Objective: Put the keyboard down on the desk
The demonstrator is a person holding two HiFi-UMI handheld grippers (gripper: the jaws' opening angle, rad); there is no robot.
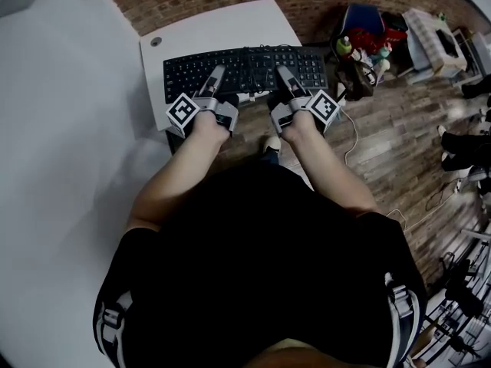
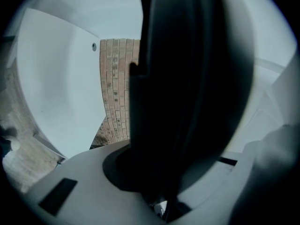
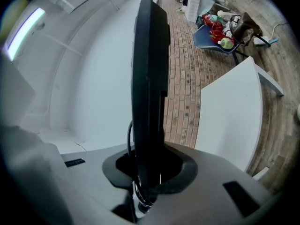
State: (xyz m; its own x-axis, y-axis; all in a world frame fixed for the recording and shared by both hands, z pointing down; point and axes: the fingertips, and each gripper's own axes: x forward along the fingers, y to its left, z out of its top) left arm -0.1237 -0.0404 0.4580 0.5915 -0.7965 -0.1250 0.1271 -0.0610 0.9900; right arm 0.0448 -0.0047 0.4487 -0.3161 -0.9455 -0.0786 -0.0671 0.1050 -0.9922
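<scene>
Person's black top fills the lower head view; 2 bare forearms reach forward, 1 claw in each hand.

- Left claw: clenched on the near long edge of the keyboard, left of its middle. In the left gripper view the black slab stands edge-on, wedged between both jaws. Its marker cube bears a black-and-white square pattern.
- Right claw: clamped on the same near edge, right of the middle. In the right gripper view the keyboard runs edge-on out of the jaw throat. Its cube carries a matching square pattern.
- Keyboard: black, full-size, keys facing up. It is held across the front edge of the counter, with its right end past the counter's corner, over the wood floor. In the right gripper view, brick wall shows between keyboard and counter, so the 2 are apart. The white key legends are too small to read.
- Counter: white, with 1 round grommet near its far left corner.
- Surroundings: blue seat piled with bottles and red items, to the right.
</scene>
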